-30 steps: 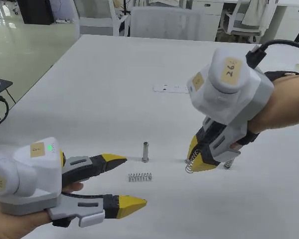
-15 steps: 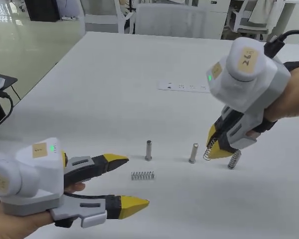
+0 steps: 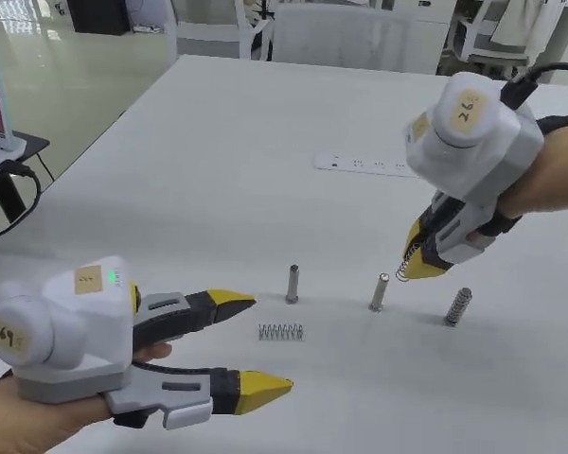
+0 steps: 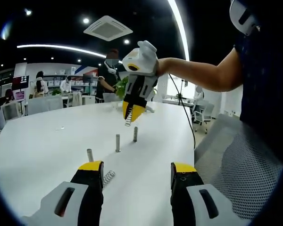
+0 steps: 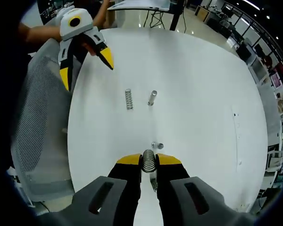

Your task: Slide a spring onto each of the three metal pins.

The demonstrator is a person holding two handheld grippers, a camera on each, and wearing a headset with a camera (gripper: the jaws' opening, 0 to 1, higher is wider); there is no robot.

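1. While the right gripper [image 3: 417,267] hangs just above the middle pin [image 3: 380,292], its jaws are pinched shut on a spring [image 3: 407,257]. The spring is held roughly upright, probably so its open end can drop over the pin tip.
2. Right gripper view: the coil end sits between the yellow tips, with the pin top just beyond it. Near alignment, not yet threaded.
3. Right-hand pin [image 3: 465,292] has a fitted spring [image 3: 457,308] around it. Left pin [image 3: 292,284] is bare. A loose spring [image 3: 280,332] lies flat on the table [image 3: 218,142], just in front of the left pin.
4. Left gripper [image 3: 265,342]: jaws spread wide, holding nothing, touching nothing. It sits low near the loose spring, likely staged to collect it.
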